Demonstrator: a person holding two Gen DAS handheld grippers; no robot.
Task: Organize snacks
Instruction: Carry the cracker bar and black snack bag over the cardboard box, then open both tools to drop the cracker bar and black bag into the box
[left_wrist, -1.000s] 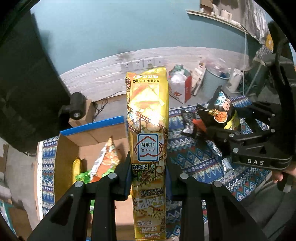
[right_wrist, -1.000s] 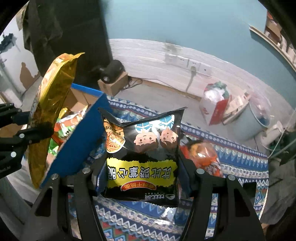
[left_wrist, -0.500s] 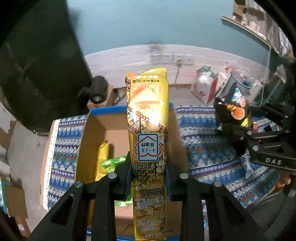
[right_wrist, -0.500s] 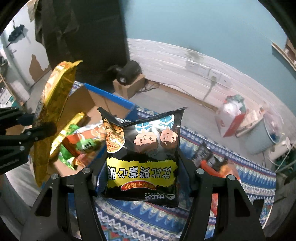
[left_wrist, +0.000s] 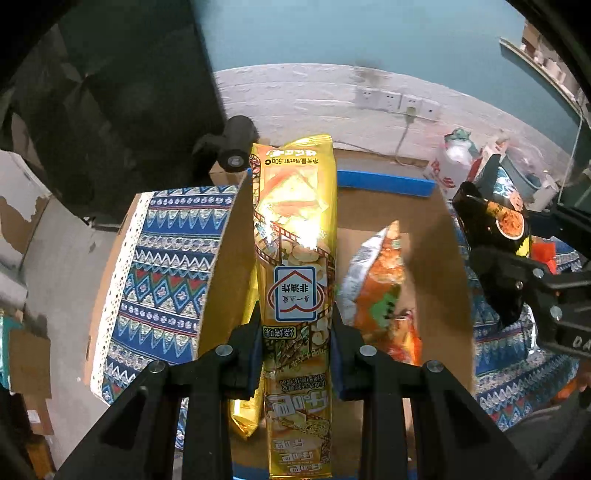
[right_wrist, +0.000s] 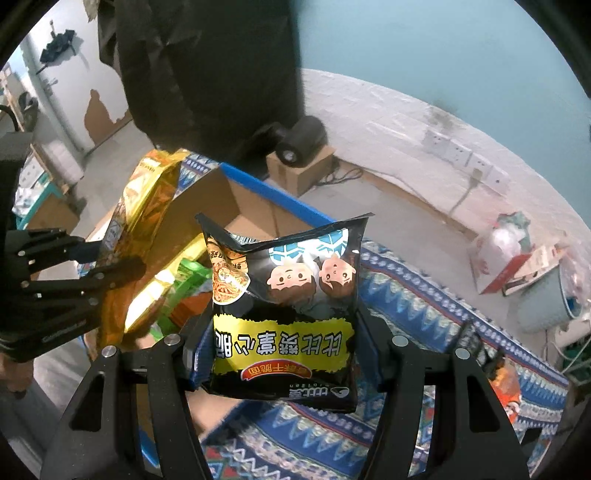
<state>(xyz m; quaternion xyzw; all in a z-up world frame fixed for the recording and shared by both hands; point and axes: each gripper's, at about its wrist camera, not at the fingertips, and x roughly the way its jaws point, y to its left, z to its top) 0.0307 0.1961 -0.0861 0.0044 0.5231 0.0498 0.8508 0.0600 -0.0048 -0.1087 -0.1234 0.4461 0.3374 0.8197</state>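
Observation:
My left gripper (left_wrist: 295, 343) is shut on a tall yellow snack bag (left_wrist: 295, 258) and holds it upright over the open cardboard box (left_wrist: 436, 273) with a blue rim. It also shows in the right wrist view (right_wrist: 144, 221), held by the left gripper (right_wrist: 110, 266). My right gripper (right_wrist: 280, 350) is shut on a black snack bag (right_wrist: 284, 310) with two cartoon faces, held above the box's right edge; it shows in the left wrist view (left_wrist: 495, 229). Inside the box lie an orange bag (left_wrist: 380, 284), a green bag (right_wrist: 188, 277) and another yellow bag (left_wrist: 243, 417).
The box stands on a blue patterned cloth (left_wrist: 166, 266) (right_wrist: 406, 295). More snacks (right_wrist: 506, 380) lie on the cloth to the right. A black cylinder (right_wrist: 303, 142) on a small carton, wall sockets (left_wrist: 399, 101), a red-white bag (right_wrist: 506, 254) and a bucket (right_wrist: 565, 291) stand beyond.
Both grippers have moved left with their bags. The box now lies right under the yellow bag, and the black bag has come over the box's right edge.

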